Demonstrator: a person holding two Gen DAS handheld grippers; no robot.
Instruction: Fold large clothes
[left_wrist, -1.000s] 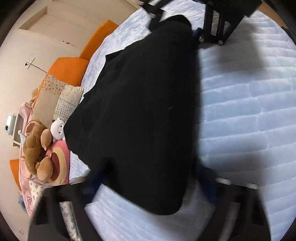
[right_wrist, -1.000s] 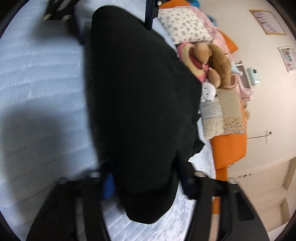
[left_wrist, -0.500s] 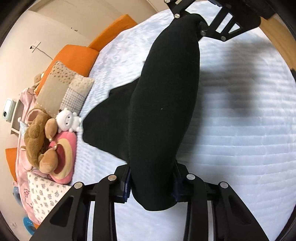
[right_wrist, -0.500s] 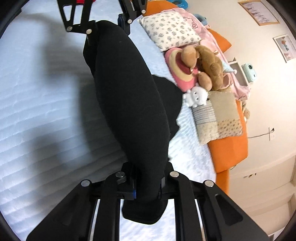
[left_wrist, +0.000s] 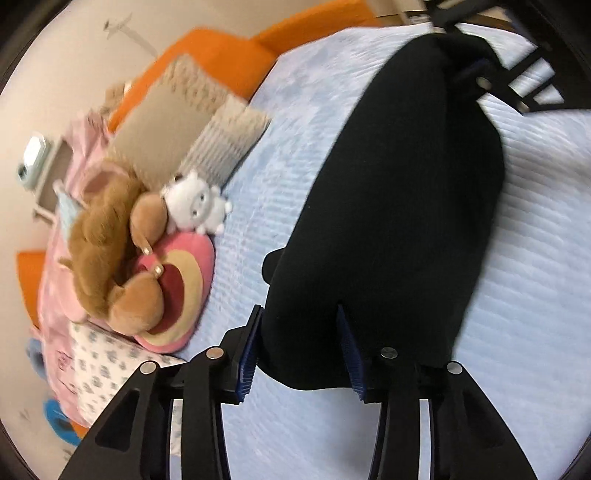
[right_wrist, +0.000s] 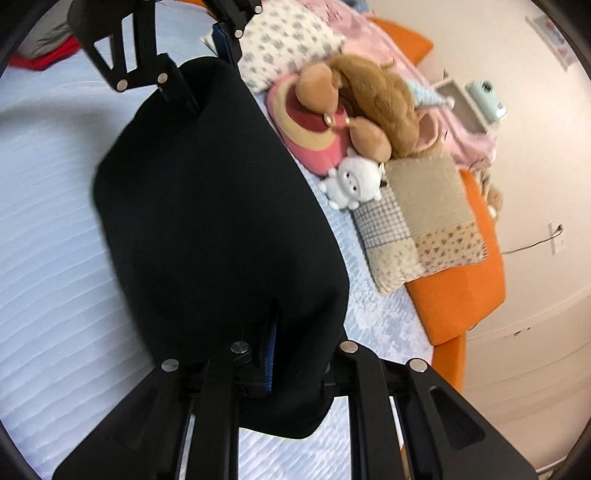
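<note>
A black garment (left_wrist: 399, 184) hangs as a thick folded band between my two grippers, lifted over the pale blue quilted bed (left_wrist: 535, 258). In the left wrist view my left gripper (left_wrist: 299, 317) has one end of it between its blue pads (left_wrist: 249, 350); the jaws are opening slightly and the cloth still fills the gap. My right gripper (left_wrist: 476, 70) holds the far end. In the right wrist view the right gripper (right_wrist: 295, 332) is shut on the garment (right_wrist: 214, 206), which drapes over one finger and hides it. The left gripper (right_wrist: 195, 74) shows at the top.
Along the bed's edge lie a patchwork pillow (right_wrist: 424, 218), a flowered pillow (right_wrist: 288, 40), a brown plush (left_wrist: 107, 236), a white plush (left_wrist: 195, 203) and a round pink cushion (left_wrist: 177, 280). Orange cushions (right_wrist: 461, 295) back them against the wall. Red cloth (right_wrist: 48, 59) lies far off.
Both grippers closed on the garment's ends and rose. The garment, spread flat on the bed a second ago, now hangs off the bed between them, and both views have swung toward the pillows.
</note>
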